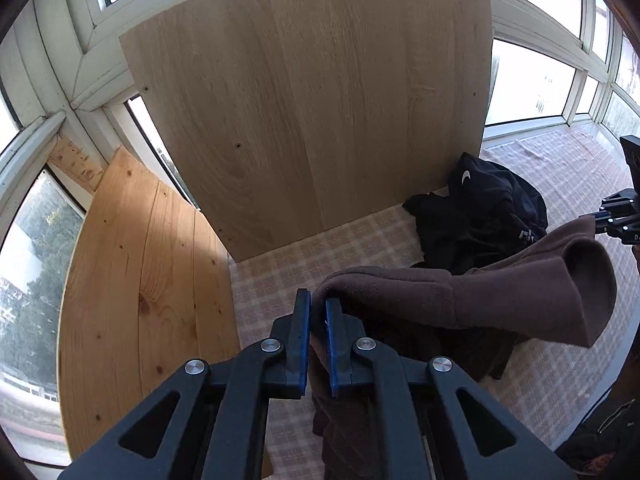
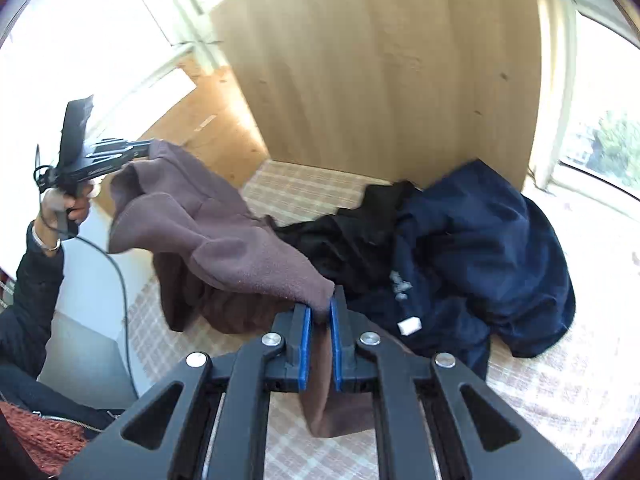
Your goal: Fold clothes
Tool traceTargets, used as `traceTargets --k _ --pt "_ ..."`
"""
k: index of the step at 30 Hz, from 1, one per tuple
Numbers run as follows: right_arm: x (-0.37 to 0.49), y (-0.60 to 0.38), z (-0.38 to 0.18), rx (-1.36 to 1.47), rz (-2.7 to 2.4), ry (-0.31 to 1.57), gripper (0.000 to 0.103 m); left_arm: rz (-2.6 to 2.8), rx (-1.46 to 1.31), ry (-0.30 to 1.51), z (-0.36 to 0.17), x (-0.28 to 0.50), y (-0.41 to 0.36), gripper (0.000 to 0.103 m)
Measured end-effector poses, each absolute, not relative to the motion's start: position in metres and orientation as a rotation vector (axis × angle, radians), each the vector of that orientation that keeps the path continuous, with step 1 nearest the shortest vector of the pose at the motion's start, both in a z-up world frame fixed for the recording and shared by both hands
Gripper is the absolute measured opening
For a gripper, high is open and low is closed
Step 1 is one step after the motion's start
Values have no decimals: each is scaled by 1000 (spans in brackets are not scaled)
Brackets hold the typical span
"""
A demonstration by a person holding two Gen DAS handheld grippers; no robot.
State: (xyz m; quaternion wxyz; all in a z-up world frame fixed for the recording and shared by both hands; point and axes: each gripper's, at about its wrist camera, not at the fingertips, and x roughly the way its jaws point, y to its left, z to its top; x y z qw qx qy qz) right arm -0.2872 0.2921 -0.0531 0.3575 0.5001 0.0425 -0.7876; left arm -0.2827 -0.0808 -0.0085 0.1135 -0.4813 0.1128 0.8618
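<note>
A brown fleece garment [image 1: 500,296] hangs stretched in the air between my two grippers above the checked table cover [image 1: 280,276]. My left gripper [image 1: 318,304] is shut on one end of it. My right gripper [image 2: 320,310] is shut on the other end of the brown fleece [image 2: 224,240]. In the right wrist view the left gripper [image 2: 140,150] shows at the far left, held by a hand. In the left wrist view the right gripper [image 1: 600,216] shows at the right edge. Part of the fleece hangs down below both pairs of fingers.
A heap of black clothes [image 1: 480,216] lies behind the fleece against an upright wooden board [image 1: 320,112]. The right wrist view shows a dark blue garment [image 2: 500,256] beside the black one [image 2: 352,240]. A pine board [image 1: 140,280] stands at the left. Windows surround the table.
</note>
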Motion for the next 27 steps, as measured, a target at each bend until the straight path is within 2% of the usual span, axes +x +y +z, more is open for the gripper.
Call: traceTargets --k 3,6,8,9,11,15,18,19,20,21,22,23,27 --pt "-328 299 -109 1549 -2079 223 11 2459 -1514 341 -53 -310 -62 8" --pt "-325 296 -107 1471 -2104 258 18 2431 -1562 405 -81 -321 -47 8" --pt "-312 285 -89 1341 -2146 414 35 2413 -1567 414 -85 -324 -45 8" --pt "-307 279 -80 1269 -2168 472 39 2412 -1566 417 -85 -326 -44 8" --pt "-303 267 -66 1148 -2160 494 60 2414 -1565 414 -84 -329 -44 8" --pt "-312 244 -55 1125 -2150 564 61 2413 -1565 410 -83 -334 -44 8" --pt "-326 240 -58 1206 -2089 512 61 2403 -1564 441 -86 -336 -45 8" --pt "-328 240 -59 1234 -2068 490 61 2399 -1564 446 -86 -336 -46 8" --pt "-329 241 -61 1262 -2046 467 55 2397 -1566 448 -87 -337 -47 8" --pt "-329 242 -62 1274 -2030 452 45 2395 -1567 448 -89 -338 -48 9" --pt "-329 243 -65 1285 -2016 440 11 2392 -1567 452 -89 -339 -49 9" --pt "-330 244 -69 1302 -2003 428 7 2389 -1568 461 -90 -340 -49 9" --pt "-326 252 -67 1299 -1991 393 6 2372 -1571 544 -97 -346 -45 21"
